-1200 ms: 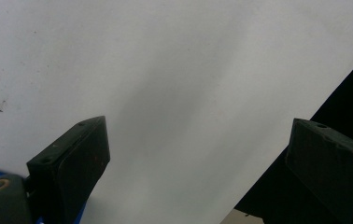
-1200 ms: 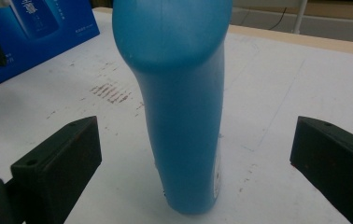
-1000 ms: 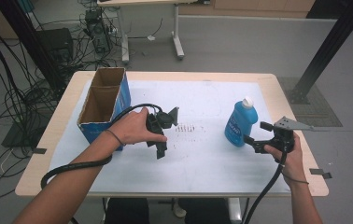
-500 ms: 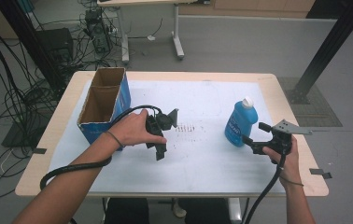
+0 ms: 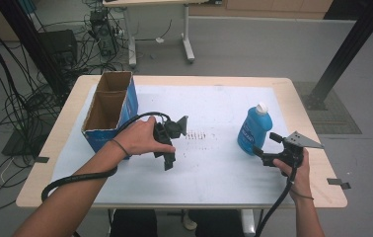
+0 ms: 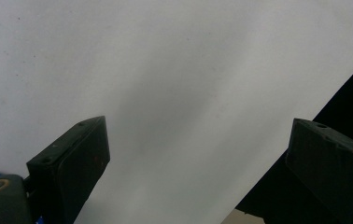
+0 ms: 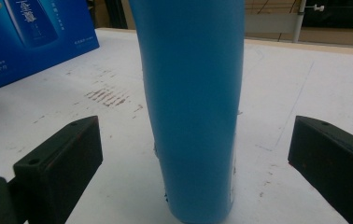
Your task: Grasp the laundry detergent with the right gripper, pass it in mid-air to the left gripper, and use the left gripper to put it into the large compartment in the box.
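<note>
Here, blue bottle (image 7: 191,107) upright, between open right hand-held gripper (image 7: 198,158) jaws

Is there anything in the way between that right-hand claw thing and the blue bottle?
Nothing visible. The right gripper sits just beside the blue bottle, and in the right gripper view the bottle stands upright between the open jaws with bare table on either side.

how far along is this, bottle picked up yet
Not yet. The blue bottle stands upright on the table. In hand: the right gripper is open, its jaws either side of the bottle without touching. Left: closing, lifting. The left gripper waits open by the cardboard box.
</note>
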